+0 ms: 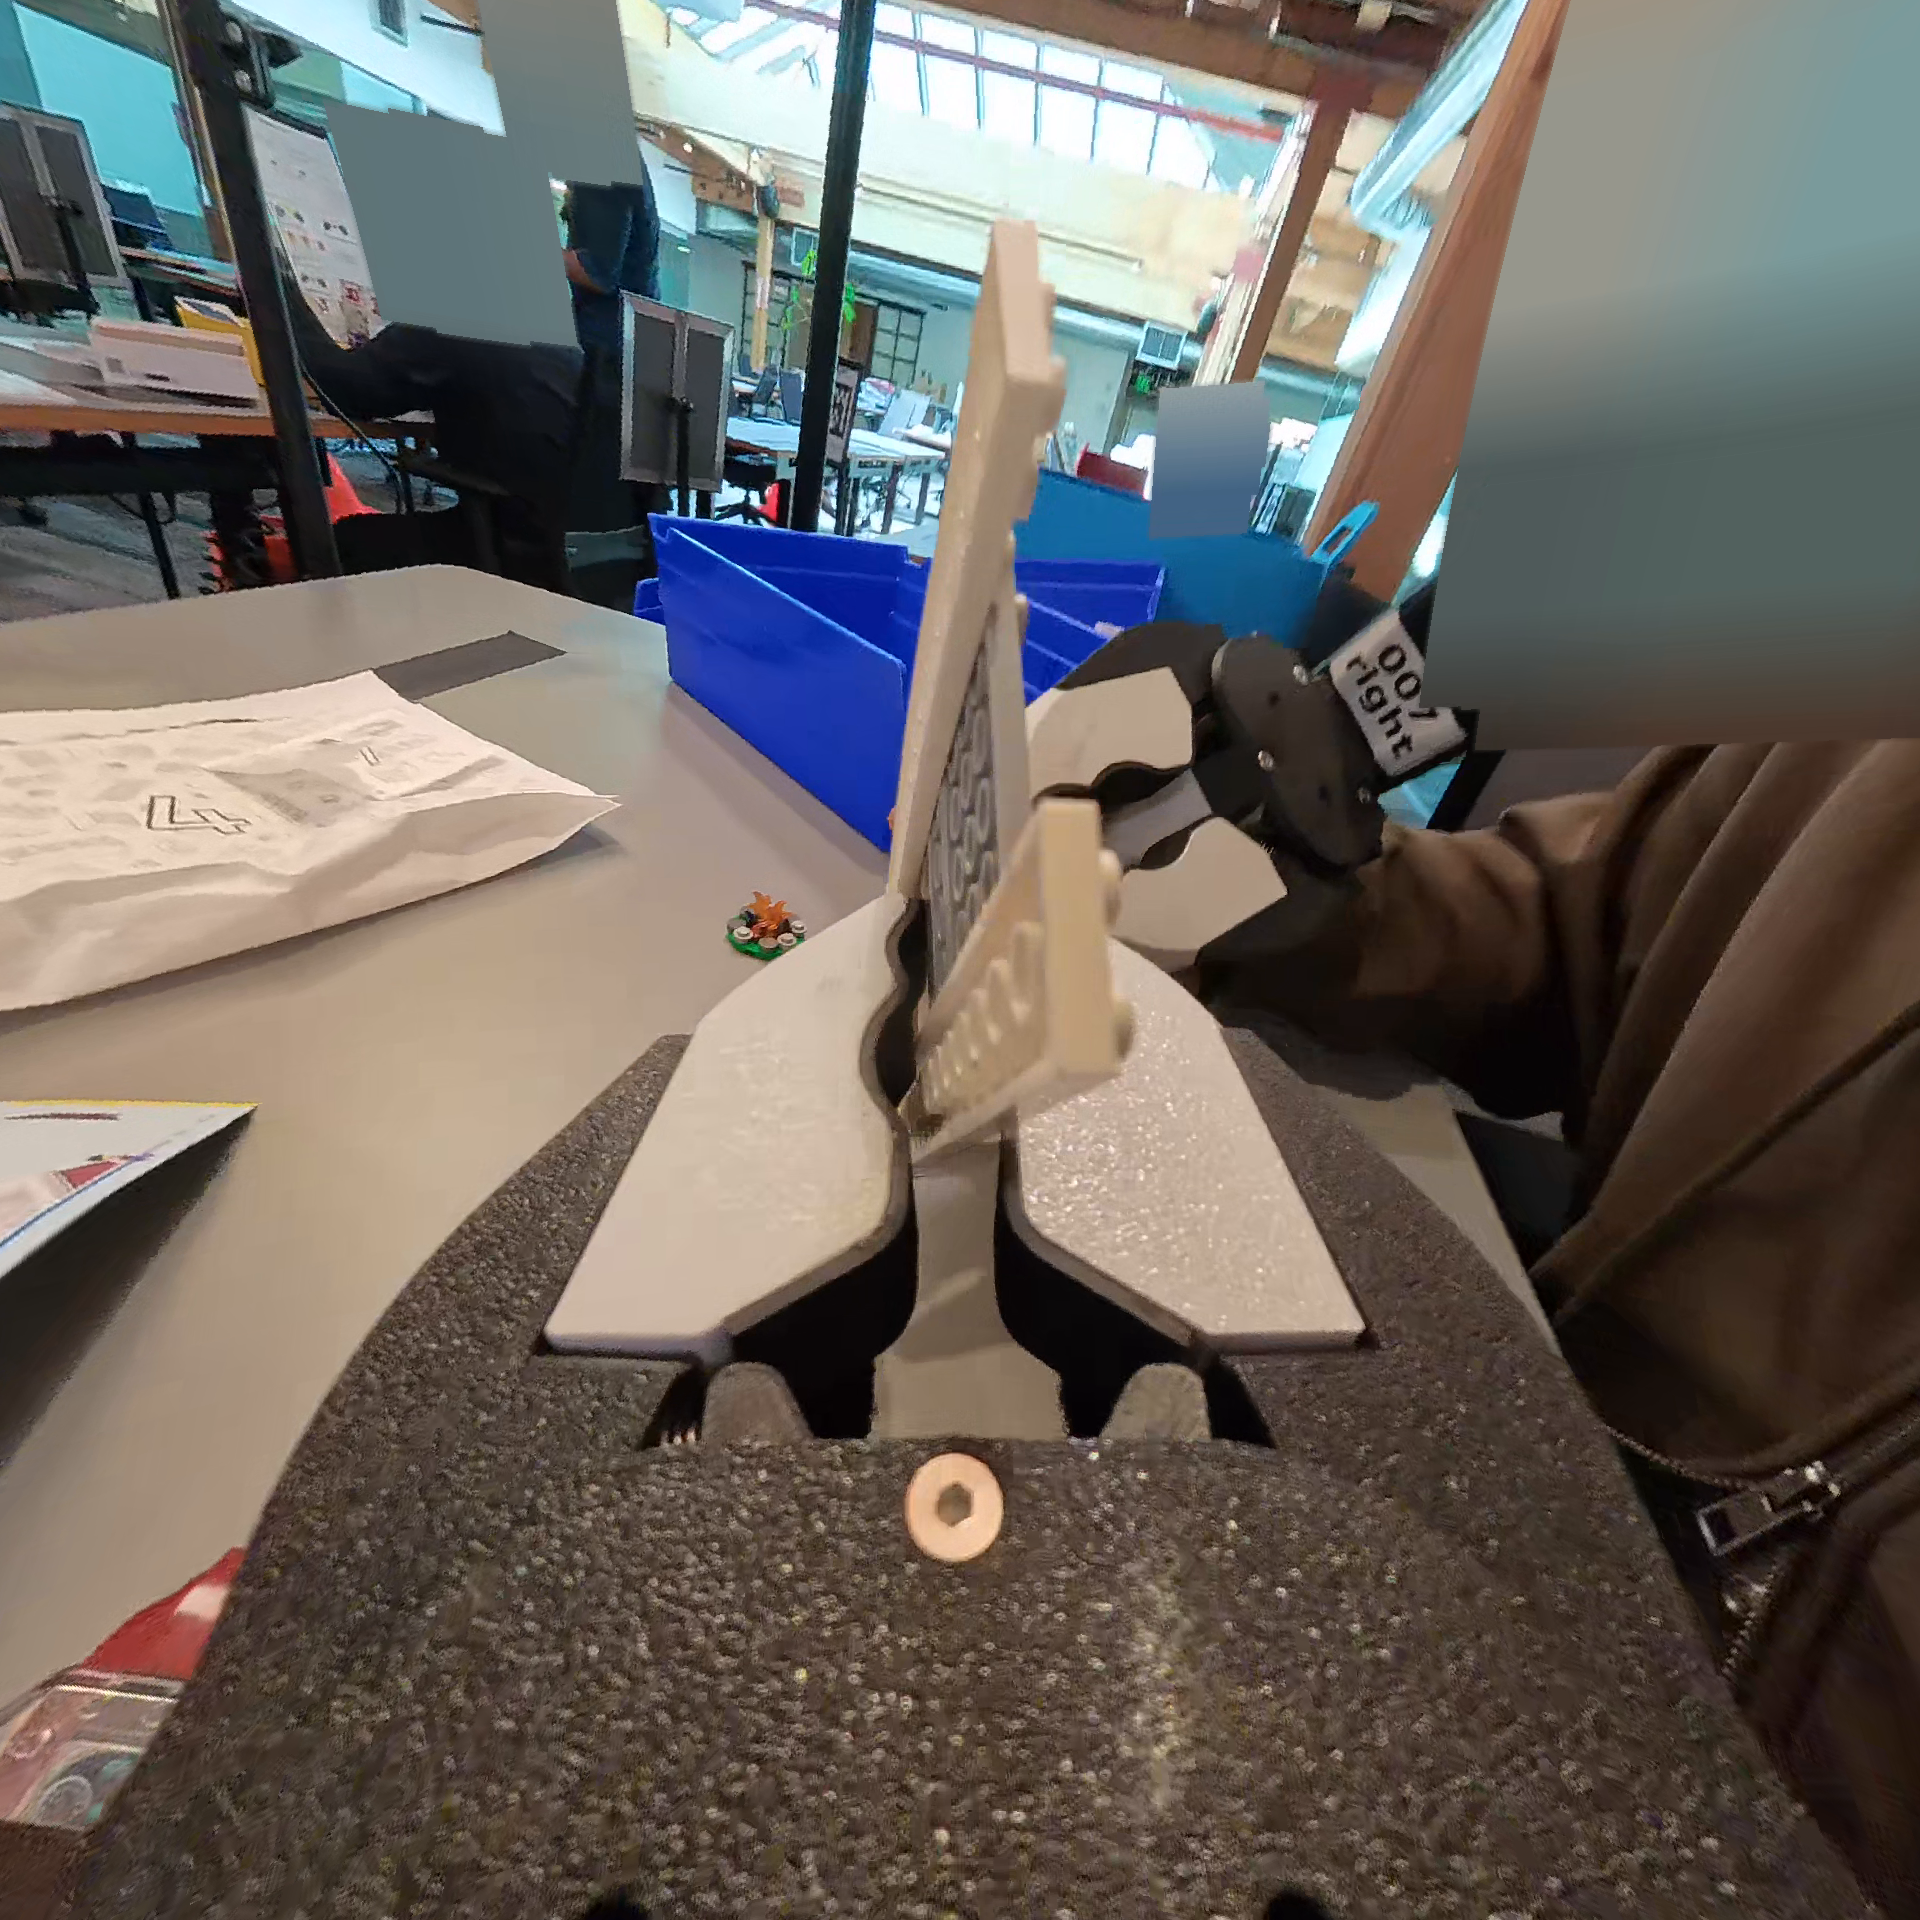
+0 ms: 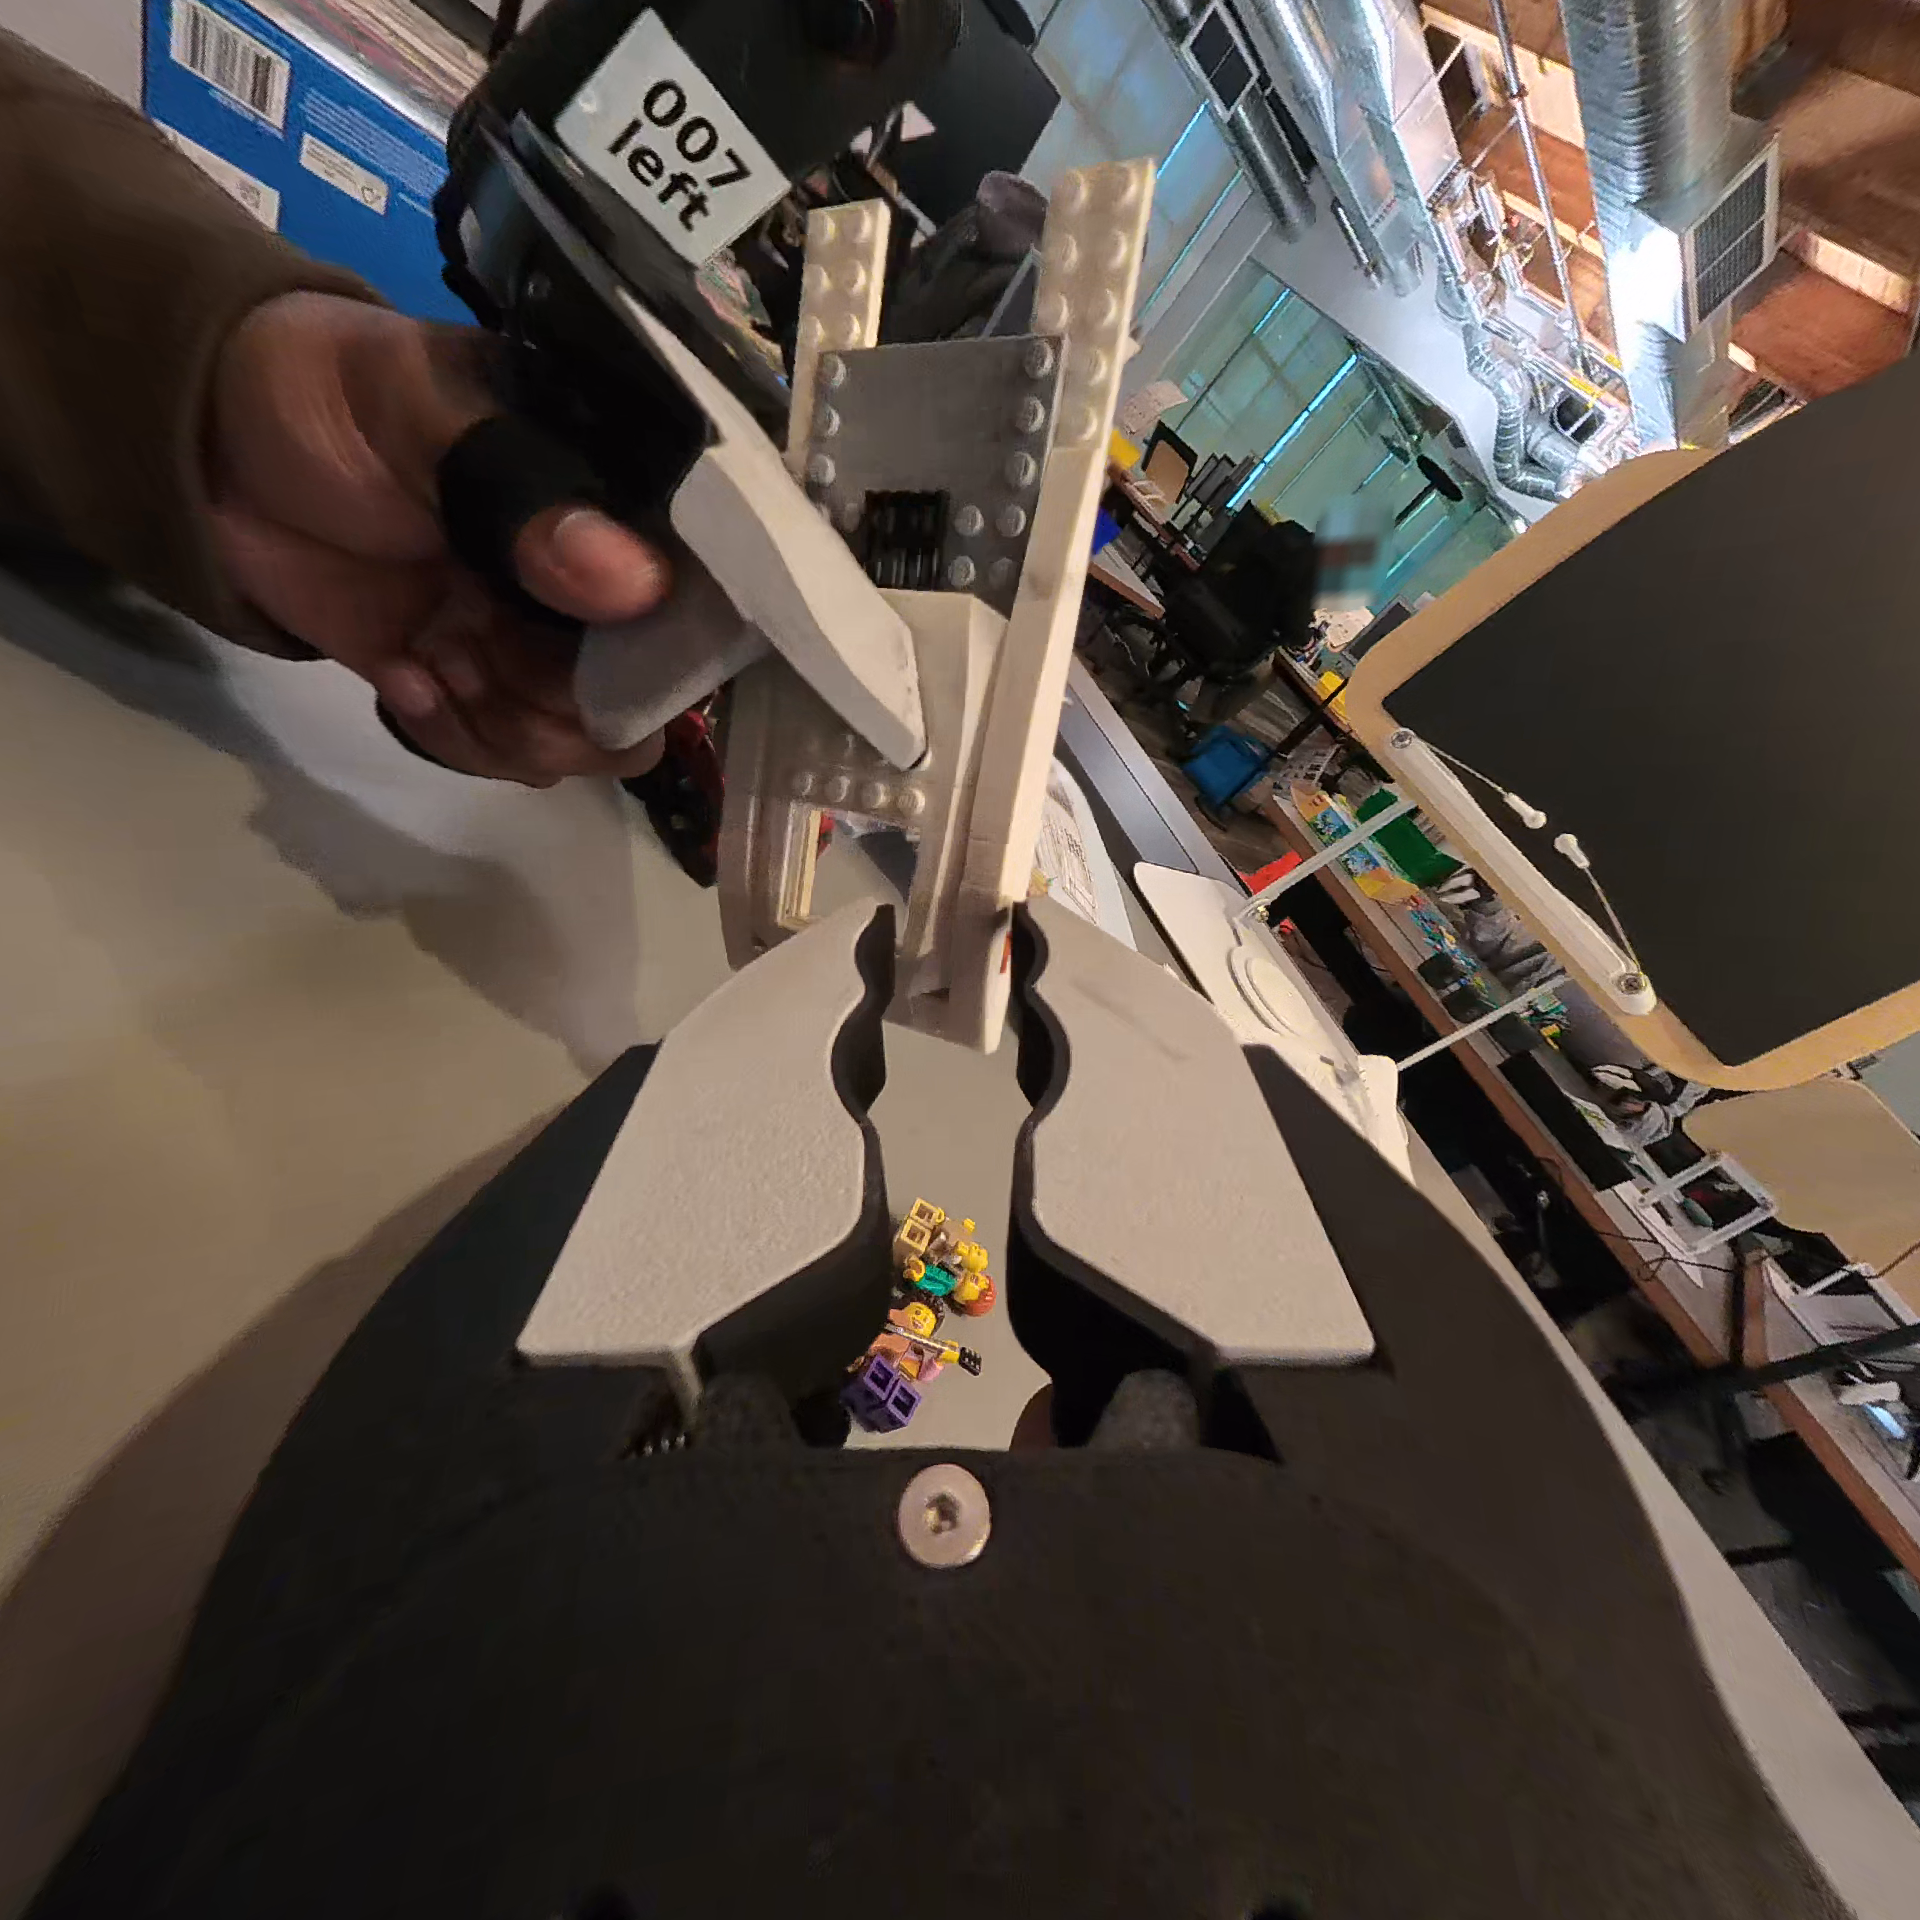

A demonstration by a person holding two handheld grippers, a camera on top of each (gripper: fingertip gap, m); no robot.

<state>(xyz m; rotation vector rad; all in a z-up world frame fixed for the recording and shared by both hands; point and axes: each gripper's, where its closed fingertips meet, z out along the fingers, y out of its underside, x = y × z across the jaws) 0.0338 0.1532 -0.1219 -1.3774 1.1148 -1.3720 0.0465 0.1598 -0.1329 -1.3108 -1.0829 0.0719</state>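
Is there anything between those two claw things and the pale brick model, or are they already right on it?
Nothing visible stands between. The left gripper is closed on the white and grey brick assembly, and the right gripper clamps another edge of the same assembly, both held up above the grey table.

Matt studded plastic plate assembly (image 1: pixel 966 623); grainy matt claw fingers (image 1: pixel 769 1132); crinkled paper bag (image 1: pixel 260 821).

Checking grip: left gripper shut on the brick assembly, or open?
Shut: both fingers of the left gripper pinch the white-and-grey brick assembly.
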